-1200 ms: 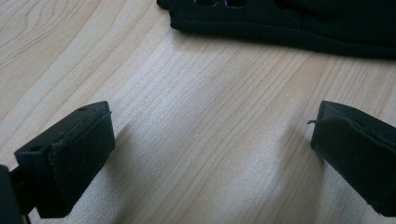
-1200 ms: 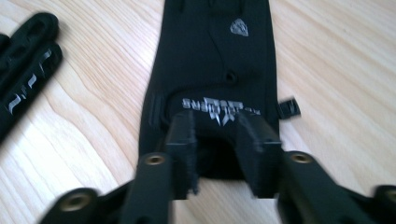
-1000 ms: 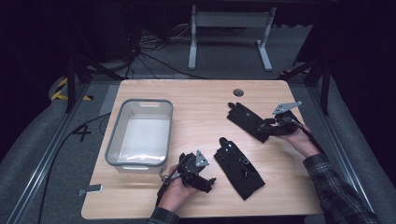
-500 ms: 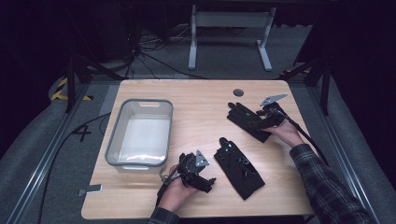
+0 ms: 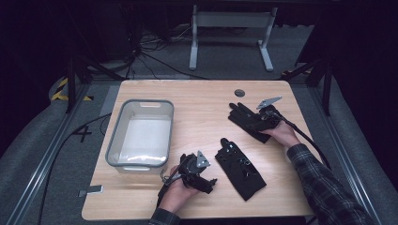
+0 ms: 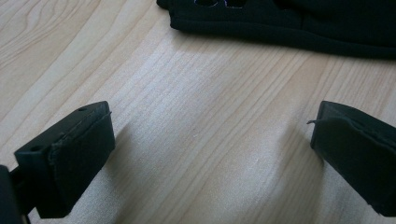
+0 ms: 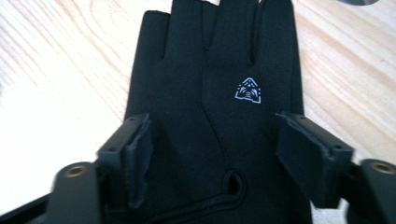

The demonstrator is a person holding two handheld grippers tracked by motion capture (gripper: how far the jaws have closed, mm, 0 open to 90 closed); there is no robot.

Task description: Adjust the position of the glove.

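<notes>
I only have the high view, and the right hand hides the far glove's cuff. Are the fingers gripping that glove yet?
Observer: No. The right gripper has its fingers open just above the far glove, near its cuff. They have just been opening.
Operator: Which face is up?
Observer: The face with a small white logo.
Operator: And the left gripper?
Observer: The left gripper is open over bare table, and the near glove lies just ahead of it.

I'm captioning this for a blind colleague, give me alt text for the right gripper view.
A black glove lies flat on the wooden table, its cuff between the open jaws of the right gripper. A small white logo marks its back.
</notes>
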